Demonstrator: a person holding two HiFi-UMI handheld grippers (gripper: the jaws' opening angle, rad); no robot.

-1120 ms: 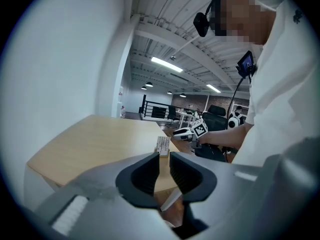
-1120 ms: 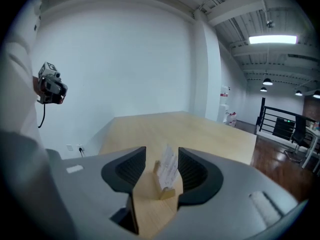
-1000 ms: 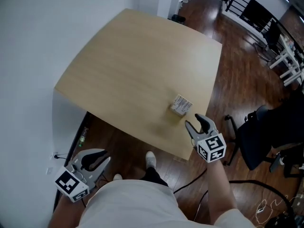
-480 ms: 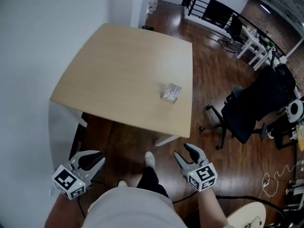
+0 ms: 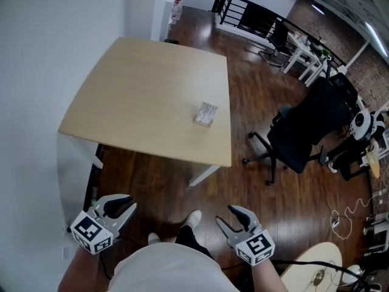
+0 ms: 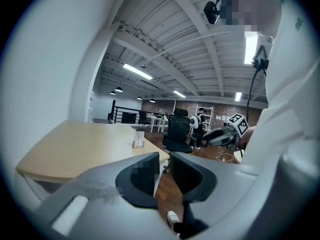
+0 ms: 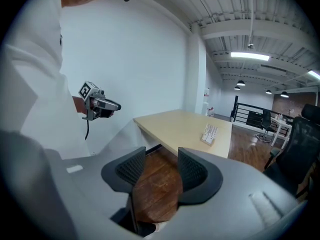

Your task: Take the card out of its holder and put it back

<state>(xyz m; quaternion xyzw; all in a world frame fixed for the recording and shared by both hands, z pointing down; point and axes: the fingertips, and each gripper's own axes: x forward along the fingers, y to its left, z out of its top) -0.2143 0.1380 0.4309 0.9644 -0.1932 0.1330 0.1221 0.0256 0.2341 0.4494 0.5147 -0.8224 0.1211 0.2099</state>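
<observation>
The card holder (image 5: 205,114), a small clear stand with a white printed card in it, stands near the right edge of the light wooden table (image 5: 146,96). Both grippers hang low by the person's body, well back from the table. My left gripper (image 5: 126,202) is at the lower left, its jaws a narrow gap apart and empty. My right gripper (image 5: 228,216) is at the lower middle, open and empty. The left gripper view shows the card holder (image 6: 138,136) far off on the table (image 6: 75,144). In the right gripper view the card holder (image 7: 209,133) is also distant.
A black office chair (image 5: 304,132) stands on the dark wooden floor right of the table. A white wall (image 5: 42,53) runs along the left. A black railing (image 5: 249,17) and white desks (image 5: 304,53) lie further back. The person's shoe (image 5: 193,202) shows between the grippers.
The person has stepped back from the table. My right gripper, which was just before the card holder, has drawn away to beside the body. The left gripper stays low.
</observation>
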